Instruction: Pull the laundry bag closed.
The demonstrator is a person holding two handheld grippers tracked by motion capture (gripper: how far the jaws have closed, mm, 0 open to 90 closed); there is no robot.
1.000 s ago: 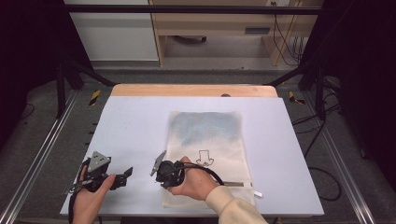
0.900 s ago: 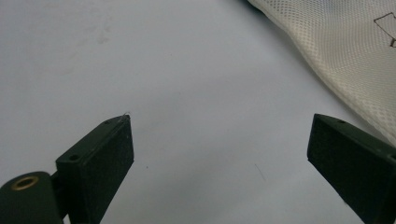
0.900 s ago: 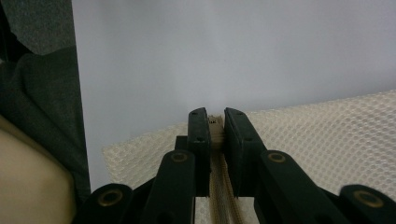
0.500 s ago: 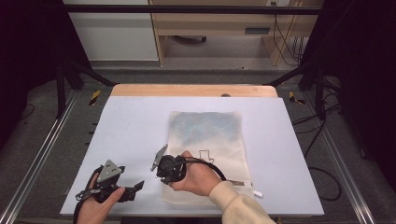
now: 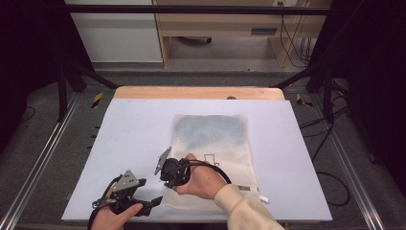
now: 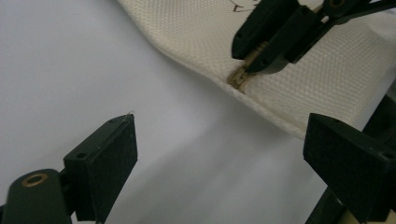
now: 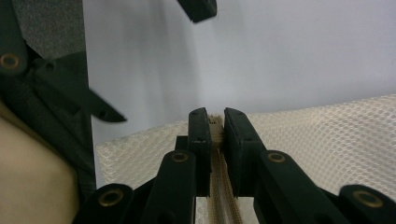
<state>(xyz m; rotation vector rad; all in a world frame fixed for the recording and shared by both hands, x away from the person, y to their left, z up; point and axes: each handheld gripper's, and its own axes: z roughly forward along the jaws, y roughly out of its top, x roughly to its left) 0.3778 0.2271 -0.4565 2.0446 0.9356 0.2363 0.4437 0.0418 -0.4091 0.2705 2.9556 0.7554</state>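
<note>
The right tongs [image 7: 212,128] are clamped on the zipper pull [image 7: 215,123] at the near left edge of the mesh bag [image 5: 213,143], which lies flat at the lower centre of the white desk [image 5: 129,129]. The left tongs [image 6: 219,154] stand apart, holding nothing, just beside that edge. If they pinch too little fabric, I'd expect the bag to drag and the zipper to jam. Dark frames, cables and a wooden shelf surround the desk.
</note>
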